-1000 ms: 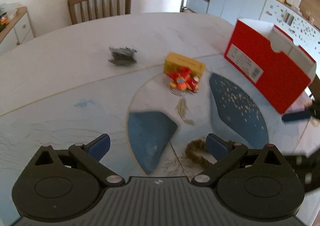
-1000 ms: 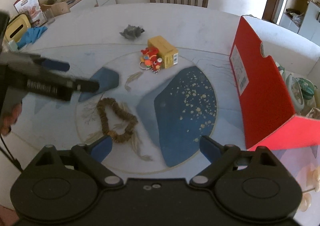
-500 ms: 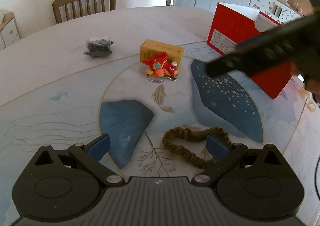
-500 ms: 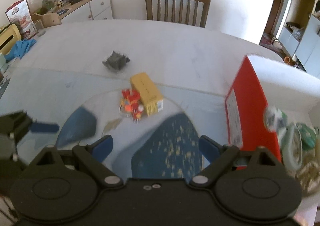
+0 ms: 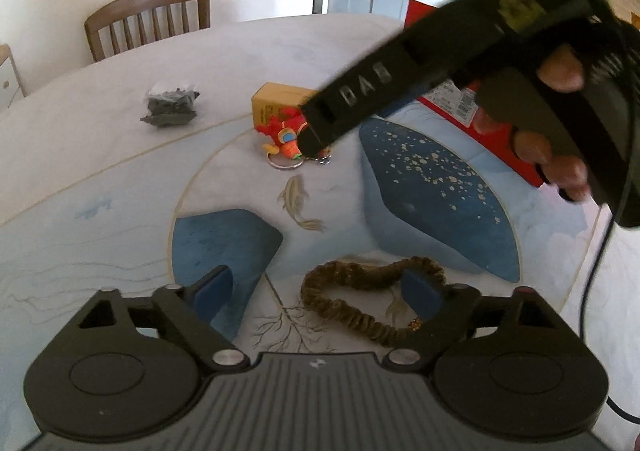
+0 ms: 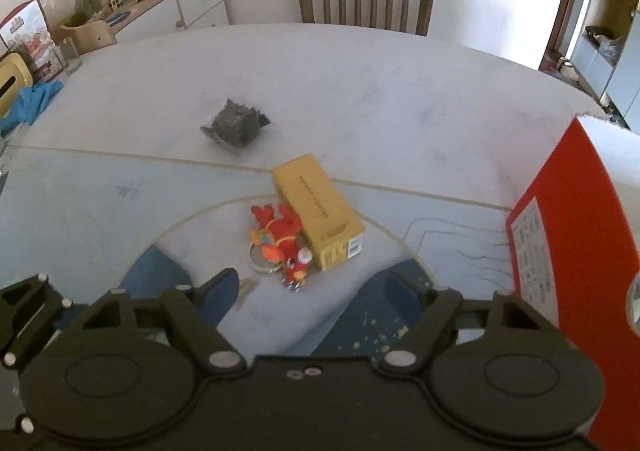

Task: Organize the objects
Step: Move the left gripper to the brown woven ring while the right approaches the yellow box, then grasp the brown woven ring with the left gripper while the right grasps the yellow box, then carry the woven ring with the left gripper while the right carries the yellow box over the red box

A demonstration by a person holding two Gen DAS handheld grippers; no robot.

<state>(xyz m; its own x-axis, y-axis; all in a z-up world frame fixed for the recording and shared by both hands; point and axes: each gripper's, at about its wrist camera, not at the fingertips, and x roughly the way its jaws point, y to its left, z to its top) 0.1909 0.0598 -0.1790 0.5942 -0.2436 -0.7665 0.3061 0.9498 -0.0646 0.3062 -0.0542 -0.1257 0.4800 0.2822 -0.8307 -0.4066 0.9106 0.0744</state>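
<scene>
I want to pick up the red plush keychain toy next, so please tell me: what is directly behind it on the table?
Behind the red plush keychain toy a yellow cardboard box lies flat, touching it. Farther back sits a dark grey crumpled packet. What is inside the box cannot be seen.

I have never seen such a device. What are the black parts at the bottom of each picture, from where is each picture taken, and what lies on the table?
There is no robot here. A person holds a two-finger tool in each hand, each with a camera looking along its fingers.

The left gripper hangs over a brown scrunchie; its jaws have just been closing but grip nothing. In that view the person's right hand holds the other tool.

The right gripper, also closing and empty, points at a red toy keychain touching a yellow box. A dark grey packet and a red box are also on the table.
</scene>
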